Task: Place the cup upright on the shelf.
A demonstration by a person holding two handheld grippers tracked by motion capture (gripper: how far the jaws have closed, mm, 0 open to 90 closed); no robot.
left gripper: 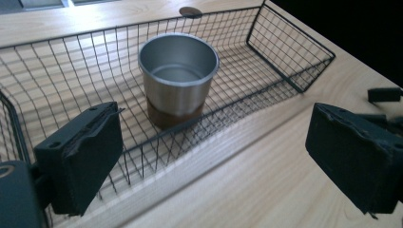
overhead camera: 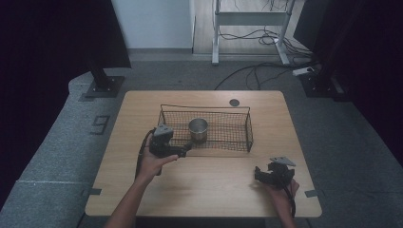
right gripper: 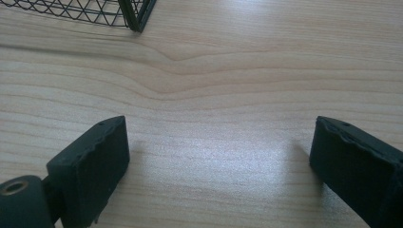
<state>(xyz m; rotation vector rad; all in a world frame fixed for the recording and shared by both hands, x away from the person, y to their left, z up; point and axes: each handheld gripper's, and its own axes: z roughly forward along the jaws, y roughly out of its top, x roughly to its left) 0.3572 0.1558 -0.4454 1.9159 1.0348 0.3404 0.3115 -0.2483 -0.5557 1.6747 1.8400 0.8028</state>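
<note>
Left fingers apart, cup beyond them, inside basket

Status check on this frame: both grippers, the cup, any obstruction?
Left gripper open, empty, outside the basket's near wall. Right gripper open, empty, over bare table. Metal cup upright inside basket. Near wire wall stands between left gripper and cup.

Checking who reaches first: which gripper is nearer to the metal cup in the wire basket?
Left. The left gripper sits at the wire basket's near-left edge, just short of the metal cup. The right gripper rests on the table well to the cup's near right.
</note>
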